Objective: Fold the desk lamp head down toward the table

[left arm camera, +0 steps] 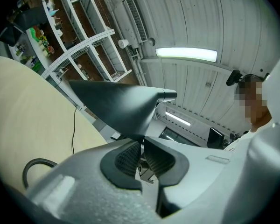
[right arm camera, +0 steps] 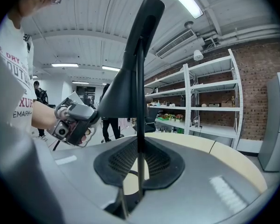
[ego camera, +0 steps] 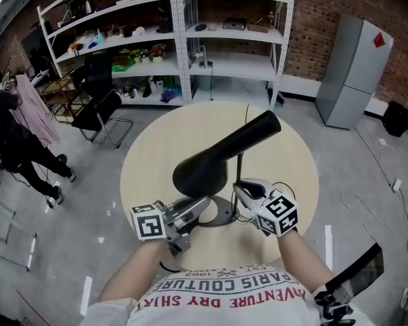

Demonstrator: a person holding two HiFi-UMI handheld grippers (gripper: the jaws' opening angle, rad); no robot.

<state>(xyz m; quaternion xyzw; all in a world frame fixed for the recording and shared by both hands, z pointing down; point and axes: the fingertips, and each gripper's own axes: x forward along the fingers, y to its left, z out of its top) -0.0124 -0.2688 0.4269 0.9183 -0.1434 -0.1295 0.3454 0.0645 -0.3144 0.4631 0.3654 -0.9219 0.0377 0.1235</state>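
Clamping the lamp's thin stem, the right gripper has its pads pressed to the rod on either side, and the black lamp head stands above its fingertips, angled up and away. The left gripper is pinched nearly closed on the lower rim of the lamp head, which flares out just beyond its fingertips. Under both grippers the round base rests on the pale table.
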